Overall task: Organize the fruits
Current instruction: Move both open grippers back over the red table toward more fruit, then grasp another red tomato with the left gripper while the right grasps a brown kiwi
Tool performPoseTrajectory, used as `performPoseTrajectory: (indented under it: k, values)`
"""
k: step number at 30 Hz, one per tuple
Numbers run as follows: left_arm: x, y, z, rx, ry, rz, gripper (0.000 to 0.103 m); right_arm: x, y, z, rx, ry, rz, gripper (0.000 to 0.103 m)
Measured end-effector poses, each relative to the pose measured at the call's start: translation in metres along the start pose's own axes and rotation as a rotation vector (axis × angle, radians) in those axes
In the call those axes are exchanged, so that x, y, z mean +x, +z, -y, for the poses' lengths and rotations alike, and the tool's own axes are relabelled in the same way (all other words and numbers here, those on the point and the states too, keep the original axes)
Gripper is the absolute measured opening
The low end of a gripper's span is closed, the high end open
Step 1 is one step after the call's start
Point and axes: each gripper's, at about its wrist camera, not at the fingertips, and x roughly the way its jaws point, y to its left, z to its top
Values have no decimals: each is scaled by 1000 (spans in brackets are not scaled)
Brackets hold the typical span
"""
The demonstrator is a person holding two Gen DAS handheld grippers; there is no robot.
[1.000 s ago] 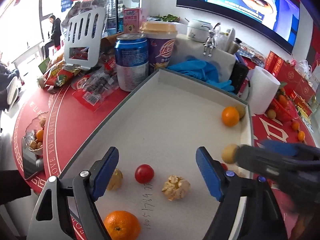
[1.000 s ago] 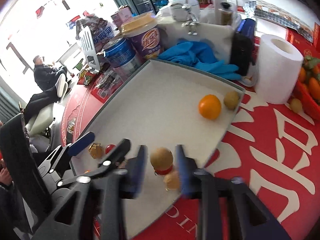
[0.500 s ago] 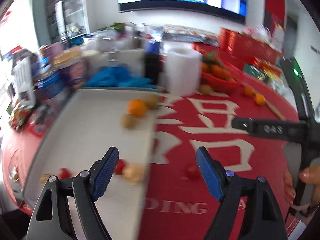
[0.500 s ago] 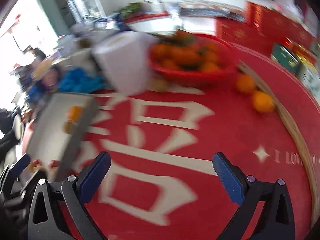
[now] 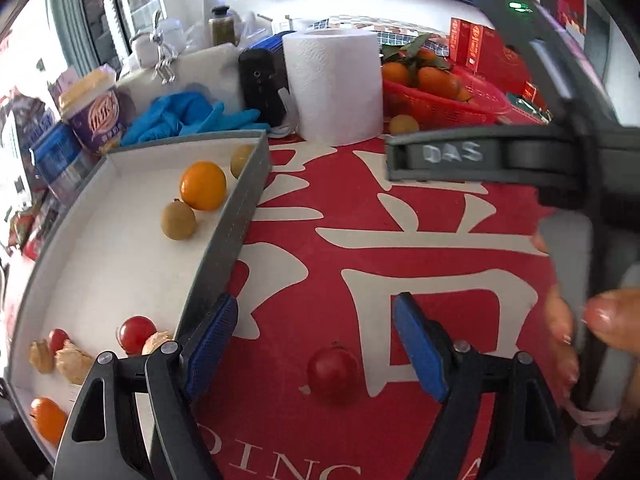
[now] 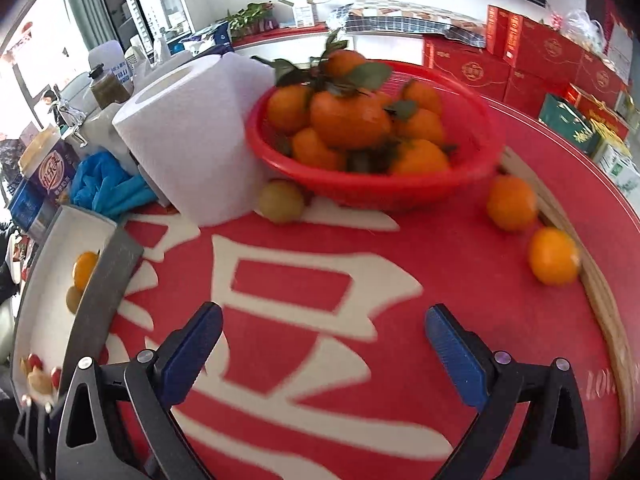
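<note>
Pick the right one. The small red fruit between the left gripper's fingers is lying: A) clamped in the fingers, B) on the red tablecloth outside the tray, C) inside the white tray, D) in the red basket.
B: the small red fruit rests on the red tablecloth, outside the white tray, between the open fingers of the left gripper, untouched by either.

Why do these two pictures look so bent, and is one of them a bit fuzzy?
Both views are fisheye, so the tray wall curves and the corners go black. The left wrist view is fairly sharp: the red fruit has crisp edges. The right wrist view is softer, with the oranges in the red basket slightly smeared. Window glare whitens the left edge of both.
</note>
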Motion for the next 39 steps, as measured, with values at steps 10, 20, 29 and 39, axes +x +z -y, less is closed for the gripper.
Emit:
performPoseTrajectory:
  k: [10, 20, 29, 39]
  values:
    - [-3, -5, 2, -9, -20, 28, 67, 24, 29, -25, -30, -20, 50, 86]
    - [-19, -19, 7, 8, -53, 35, 16, 5, 16, -16, -2, 23, 78, 29]
    - [-30, -33, -18, -89, -142, 29, 16, -55, -49, 28, 10, 126, 42, 29]
    - [-32, -35, -23, -92, -160, 33, 38, -80, -92, 52, -9, 20, 57, 29]
